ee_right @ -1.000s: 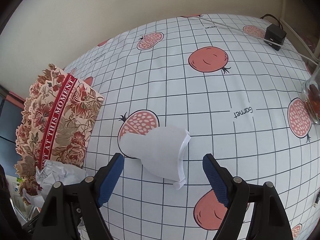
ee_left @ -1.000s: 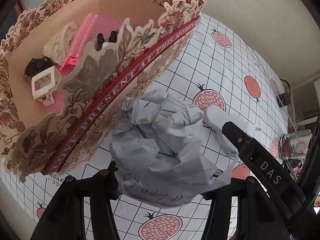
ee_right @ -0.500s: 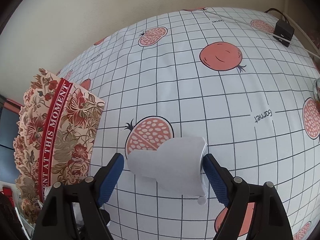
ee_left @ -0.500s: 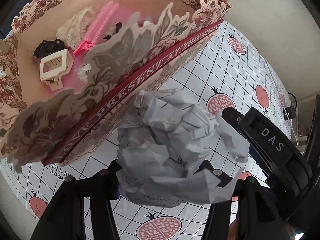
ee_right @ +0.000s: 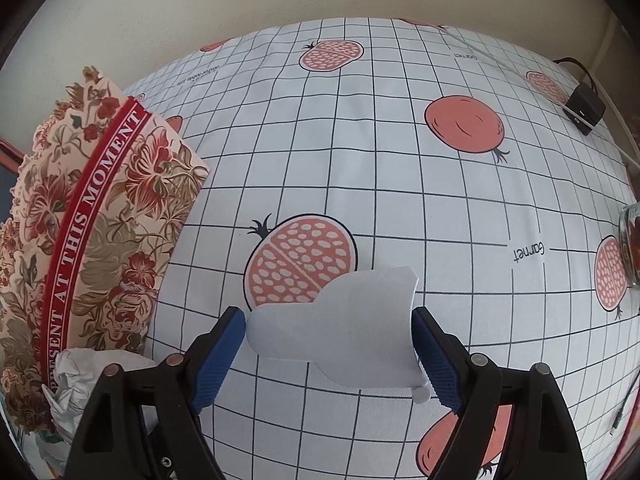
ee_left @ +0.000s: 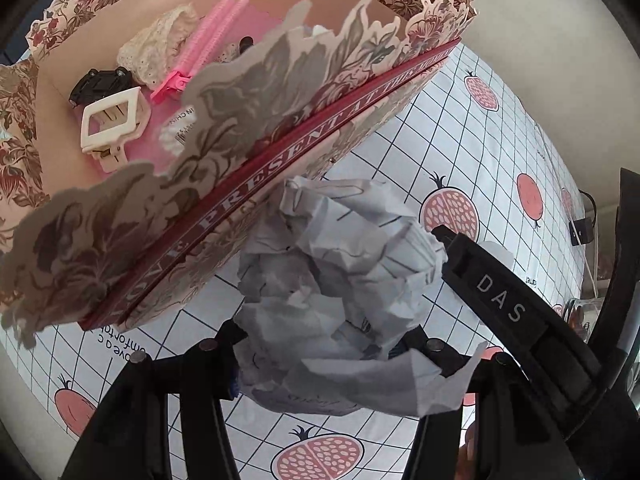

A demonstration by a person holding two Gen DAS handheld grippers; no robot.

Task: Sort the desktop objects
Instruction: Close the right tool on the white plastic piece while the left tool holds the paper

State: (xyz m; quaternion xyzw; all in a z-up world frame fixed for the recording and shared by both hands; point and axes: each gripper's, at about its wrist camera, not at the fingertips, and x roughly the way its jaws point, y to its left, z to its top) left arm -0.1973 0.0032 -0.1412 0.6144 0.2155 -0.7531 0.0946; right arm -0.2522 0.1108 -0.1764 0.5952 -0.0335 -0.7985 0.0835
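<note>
My left gripper point(ee_left: 320, 350) is shut on a crumpled ball of white paper point(ee_left: 340, 276) and holds it above the tablecloth, beside the front wall of the floral box point(ee_left: 280, 136). The box holds a white hair claw point(ee_left: 110, 126), a black clip point(ee_left: 100, 82), a pink zip pouch point(ee_left: 208, 52) and lace. My right gripper point(ee_right: 330, 354) straddles a white face mask point(ee_right: 348, 336) lying on the cloth; both blue pads touch its sides. The floral box point(ee_right: 92, 240) and the paper ball point(ee_right: 80, 376) show at the left of the right wrist view.
The table has a white grid cloth with pomegranate prints point(ee_right: 400, 180). A black power adapter point(ee_right: 584, 108) with a cable lies at the far right. A glass jar point(ee_right: 632, 248) stands at the right edge. A beige wall runs behind the table.
My left gripper has lifted the paper ball higher and closer to the box. My right gripper has moved forward around the mask and closed until the pads touch it.
</note>
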